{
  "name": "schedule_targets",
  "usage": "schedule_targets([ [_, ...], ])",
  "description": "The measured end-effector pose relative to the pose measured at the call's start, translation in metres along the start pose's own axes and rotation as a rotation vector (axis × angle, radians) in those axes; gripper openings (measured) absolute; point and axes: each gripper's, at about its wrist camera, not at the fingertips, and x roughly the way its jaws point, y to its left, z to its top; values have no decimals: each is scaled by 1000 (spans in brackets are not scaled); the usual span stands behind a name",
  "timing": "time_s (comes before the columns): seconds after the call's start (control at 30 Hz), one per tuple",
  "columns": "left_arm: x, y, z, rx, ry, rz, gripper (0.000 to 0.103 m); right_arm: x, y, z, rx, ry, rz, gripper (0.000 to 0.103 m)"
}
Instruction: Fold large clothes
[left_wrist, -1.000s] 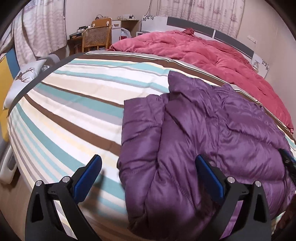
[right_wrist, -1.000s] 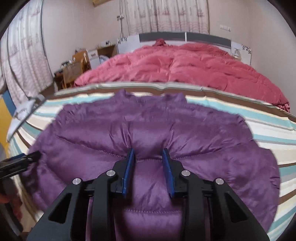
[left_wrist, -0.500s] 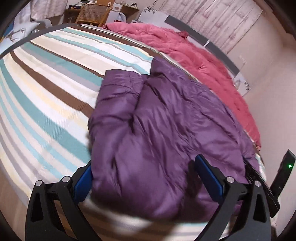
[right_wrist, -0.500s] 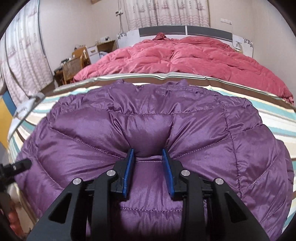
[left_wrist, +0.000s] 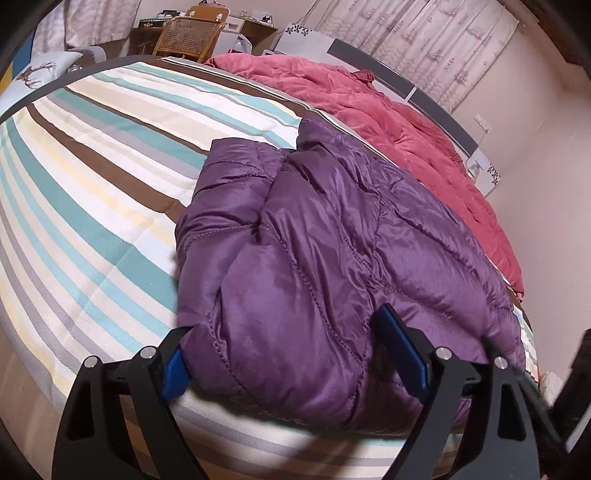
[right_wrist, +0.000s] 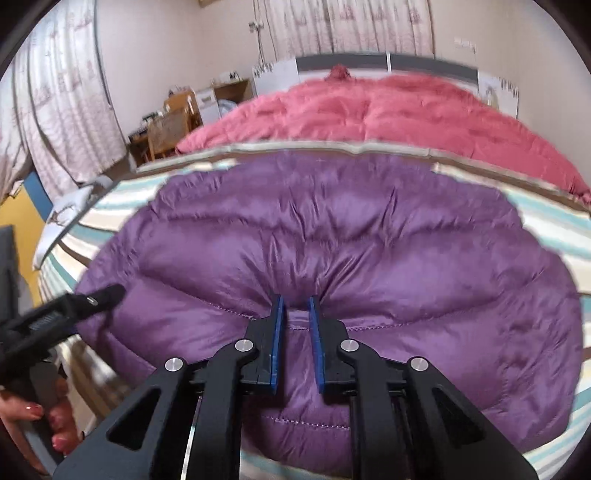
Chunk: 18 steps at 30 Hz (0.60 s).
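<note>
Purple quilted puffer jacket (left_wrist: 332, 266), shiny, folded & bunched, lying flat nr foot edge of striped bed (left_wrist: 92, 177).

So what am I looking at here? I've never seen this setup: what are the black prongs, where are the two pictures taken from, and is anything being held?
No robot: a person carries a hand-held two-finger tool in each hand, each with a camera looking along its fingers. One view is from the left tool, the other from the right tool. A purple puffer jacket lies on a striped bedsheet, with a red duvet behind. The right tool is closing on a pinch of jacket fabric. The left tool stands wide, closing around the jacket's near edge, not yet pressing it. The hand holding the left tool shows in the right view.
</note>
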Motion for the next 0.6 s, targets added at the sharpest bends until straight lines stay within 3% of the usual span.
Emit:
schedule_targets([
  [0.23,5,-4,0,-37,-22,-1,88,8,-1,-4,-9,12,1,14],
  [0.6,13,5,7,-105,-50,-70,70,6,-6,-5,27,1,20,14],
])
